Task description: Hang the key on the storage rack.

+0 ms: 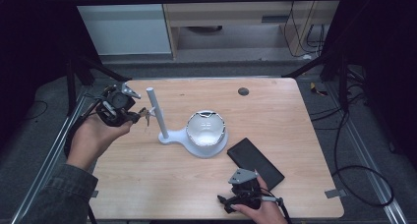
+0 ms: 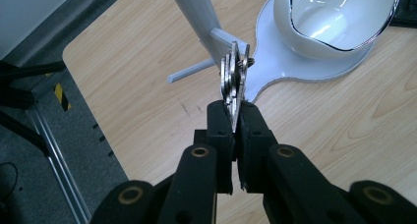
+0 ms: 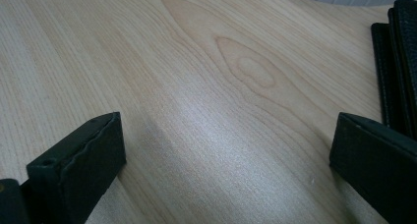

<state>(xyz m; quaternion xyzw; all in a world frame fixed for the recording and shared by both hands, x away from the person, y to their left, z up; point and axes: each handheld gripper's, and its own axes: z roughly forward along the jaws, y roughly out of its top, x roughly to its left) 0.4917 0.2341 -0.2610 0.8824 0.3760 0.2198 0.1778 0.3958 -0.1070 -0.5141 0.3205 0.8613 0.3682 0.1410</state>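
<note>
A pale wood-grain counter (image 1: 147, 184) with rounded corners stands on a dark grey floor; light cabinets and loose black cables lie beyond its far edge.

Left gripper (image 1: 137, 117): its black fingers (image 2: 220, 130) are pressed together on a small bunch of flat, silvery metal keys (image 2: 233, 79), which stands edge-on and upright between the pads. In the left gripper view the keys sit just beside a short horizontal peg (image 2: 193, 70) that projects from a slanted white post (image 2: 196, 15); whether metal touches peg cannot be told. The fingers are matte, blocky and jointed with brass-coloured rivets. A hand in a grey sleeve carries this gripper at the counter's left edge.

The post rises from a flat, white, teardrop-shaped base (image 1: 177, 135) with fine printed ridges. On the base's wide end rests a glossy white bowl (image 1: 206, 128) with a thin chrome rim, tilted and open toward the viewer.

Right gripper (image 1: 241, 204): its fingers (image 3: 81, 165) stand wide apart over bare wood, holding nothing, low at the counter's near edge. Just beside it lies a black rectangular wallet (image 1: 254, 162) with a grained, leather-like surface and stitched layered edges, near the base but apart from it.

A small dark round disc (image 1: 243, 91) is set into the counter's far side. No lettering is legible.
</note>
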